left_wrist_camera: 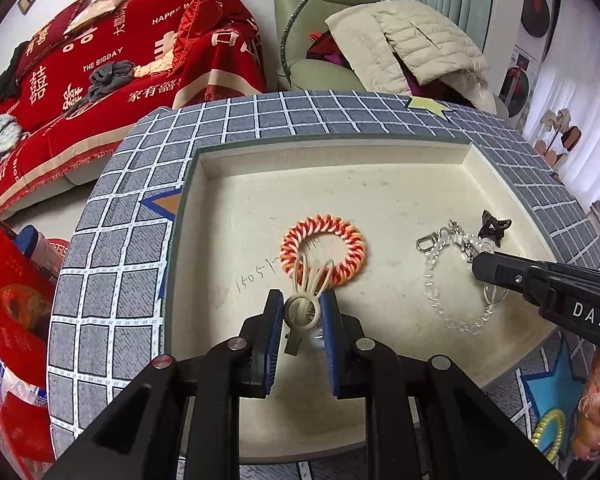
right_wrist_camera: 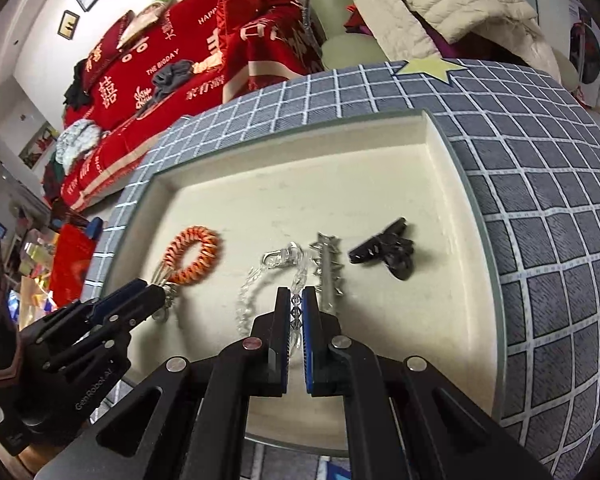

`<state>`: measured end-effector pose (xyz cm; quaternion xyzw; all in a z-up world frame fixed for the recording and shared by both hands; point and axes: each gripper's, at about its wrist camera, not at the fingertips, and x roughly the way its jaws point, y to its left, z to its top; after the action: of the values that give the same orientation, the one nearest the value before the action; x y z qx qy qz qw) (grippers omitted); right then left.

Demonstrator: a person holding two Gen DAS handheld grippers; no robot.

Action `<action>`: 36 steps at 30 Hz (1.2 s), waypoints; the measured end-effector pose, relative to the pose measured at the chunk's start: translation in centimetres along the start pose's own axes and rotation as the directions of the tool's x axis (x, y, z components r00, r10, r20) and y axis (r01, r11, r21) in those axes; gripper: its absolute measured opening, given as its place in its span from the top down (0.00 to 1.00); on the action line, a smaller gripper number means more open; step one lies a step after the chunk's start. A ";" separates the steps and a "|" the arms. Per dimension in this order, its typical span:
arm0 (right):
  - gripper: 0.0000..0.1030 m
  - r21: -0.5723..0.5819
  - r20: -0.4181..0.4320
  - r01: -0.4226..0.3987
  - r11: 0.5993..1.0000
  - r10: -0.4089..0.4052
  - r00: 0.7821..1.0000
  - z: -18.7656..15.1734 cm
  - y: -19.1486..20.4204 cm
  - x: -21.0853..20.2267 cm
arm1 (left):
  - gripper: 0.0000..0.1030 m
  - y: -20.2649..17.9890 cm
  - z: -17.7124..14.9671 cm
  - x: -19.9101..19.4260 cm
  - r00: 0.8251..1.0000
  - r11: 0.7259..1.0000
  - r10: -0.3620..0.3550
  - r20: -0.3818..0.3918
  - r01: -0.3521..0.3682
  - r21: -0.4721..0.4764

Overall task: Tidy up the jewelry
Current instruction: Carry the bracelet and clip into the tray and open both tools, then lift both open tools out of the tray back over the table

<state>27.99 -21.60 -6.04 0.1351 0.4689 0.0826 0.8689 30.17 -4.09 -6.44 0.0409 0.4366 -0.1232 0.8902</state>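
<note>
A cream tray (left_wrist_camera: pixel 340 184) lies on a grey checked cloth. In it lie an orange-and-white coiled bracelet (left_wrist_camera: pixel 323 249), a clear bead chain (left_wrist_camera: pixel 452 304) and a black hair clip (left_wrist_camera: pixel 494 227). My left gripper (left_wrist_camera: pixel 302 308) is shut on a beige ring keychain (left_wrist_camera: pixel 302 310) that is attached to the bracelet. My right gripper (right_wrist_camera: pixel 297 308) is shut on the clear bead chain (right_wrist_camera: pixel 256 292). The spiked silver piece (right_wrist_camera: pixel 327 268) and the black clip (right_wrist_camera: pixel 384 254) lie just beyond it. The left gripper (right_wrist_camera: pixel 156 300) also shows in the right wrist view.
The tray's raised walls (right_wrist_camera: pixel 456 184) surround the jewelry. The checked cloth (left_wrist_camera: pixel 112 272) covers the table around it. A yellow coil hair tie (left_wrist_camera: pixel 548 432) lies outside the tray at front right. A red sofa (left_wrist_camera: pixel 112 64) and a green chair (left_wrist_camera: pixel 320 20) stand behind.
</note>
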 end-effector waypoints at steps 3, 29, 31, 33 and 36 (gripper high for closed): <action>0.94 -0.001 -0.004 0.012 1.000 -0.012 1.000 -0.1 -0.3 0.2 | 0.61 -0.1 0.0 0.1 1.000 1.000 0.004 0.003 -0.004 0.001; 0.44 0.045 0.080 -0.056 0.997 0.052 0.995 -1.4 -0.6 -5.5 | 0.00 -0.4 -0.4 -4.3 0.995 1.000 0.011 0.095 -0.011 0.000; 0.42 0.051 0.084 -0.056 0.997 0.052 0.995 -1.7 -0.7 -6.1 | 0.00 -0.3 -0.5 -5.2 0.993 1.000 0.022 0.115 -0.022 -0.002; 0.37 0.059 0.087 -0.066 0.996 0.061 0.994 -2.3 -0.9 -6.9 | 0.00 -0.1 -0.8 -6.0 0.992 1.000 0.024 0.125 -0.023 -0.010; 0.31 0.055 0.082 -0.072 0.996 0.068 0.994 -3.3 -0.9 -7.9 | 0.00 0.3 -1.8 -7.1 0.994 1.000 0.009 0.112 -0.007 -0.023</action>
<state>20.95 -24.04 -1.80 0.1799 0.4309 0.0938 0.8793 24.74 -2.14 -1.96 0.0253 0.3871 -0.1168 0.9143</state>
